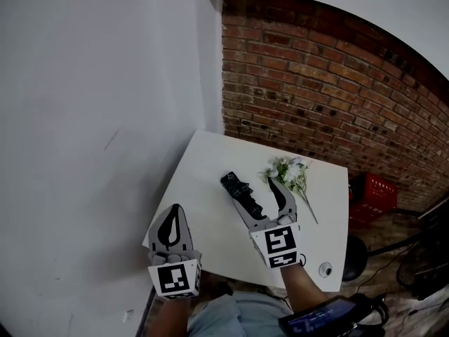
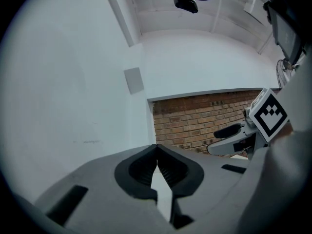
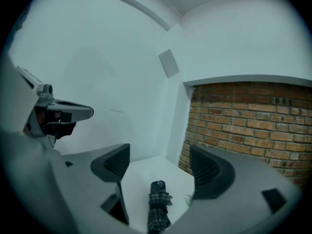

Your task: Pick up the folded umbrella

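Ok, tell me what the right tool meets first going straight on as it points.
Probably the folded umbrella, lying on the table ahead of the open right tool; depth is unclear, so it might pass above.

A white flat table (image 1: 203, 188) stands in the corner. A dark checked folded umbrella (image 1: 240, 192) lies near its middle. A bunch of white flowers with green leaves (image 1: 289, 174) lies just right of it. A small white round thing (image 1: 324, 269) sits at the near right corner.

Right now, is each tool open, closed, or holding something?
Left tool: closed, holding nothing.
Right tool: open, holding nothing; the folded umbrella lies ungripped ahead of it.
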The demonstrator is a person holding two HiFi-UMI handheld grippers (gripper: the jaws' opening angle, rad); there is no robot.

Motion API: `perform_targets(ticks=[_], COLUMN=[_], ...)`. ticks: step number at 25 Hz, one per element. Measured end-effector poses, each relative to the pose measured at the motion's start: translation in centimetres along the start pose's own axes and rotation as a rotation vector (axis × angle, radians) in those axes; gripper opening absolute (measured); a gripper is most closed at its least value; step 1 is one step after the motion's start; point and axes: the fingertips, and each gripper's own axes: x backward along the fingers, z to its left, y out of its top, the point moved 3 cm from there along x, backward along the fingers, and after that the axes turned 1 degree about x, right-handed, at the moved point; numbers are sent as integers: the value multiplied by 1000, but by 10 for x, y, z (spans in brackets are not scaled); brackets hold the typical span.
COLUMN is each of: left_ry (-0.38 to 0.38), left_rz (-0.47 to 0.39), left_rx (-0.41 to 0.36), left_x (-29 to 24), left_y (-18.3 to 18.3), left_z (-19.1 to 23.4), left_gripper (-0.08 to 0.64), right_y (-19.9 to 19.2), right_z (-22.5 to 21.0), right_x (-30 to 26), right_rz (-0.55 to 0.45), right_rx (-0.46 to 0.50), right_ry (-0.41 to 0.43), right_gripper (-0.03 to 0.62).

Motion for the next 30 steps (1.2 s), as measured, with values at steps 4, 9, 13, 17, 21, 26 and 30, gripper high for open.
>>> perform_targets(ticks=[4, 9, 13, 17, 21, 26, 30], left_ry=[13, 23, 37, 40, 39, 36, 33], left_rz=[24, 53, 90, 129, 157, 190, 214], left_rx=[-4, 2, 4, 7, 7, 10, 13], left_x=[-13, -26, -31, -37, -42, -46, -47], left_y=[-5, -18, -32, -48, -60, -74, -85], left_z=[3, 7, 15, 21, 25, 25, 24], left_gripper=[8, 8, 8, 8, 8, 8, 8], right_y=[-10, -30, -53, -76, -100, -128, -150], right_z=[-4, -6, -3, 1, 5, 7, 8], right_x=[-17, -37, -52, -66, -76, -85, -90], right_rz=[30, 79, 133, 184, 238, 299, 343], right_rx=[-9, -19, -31, -40, -51, -75, -86], right_ry=[16, 40, 57, 74, 85, 91, 99], right_gripper=[387, 390, 392, 394, 397, 400, 402])
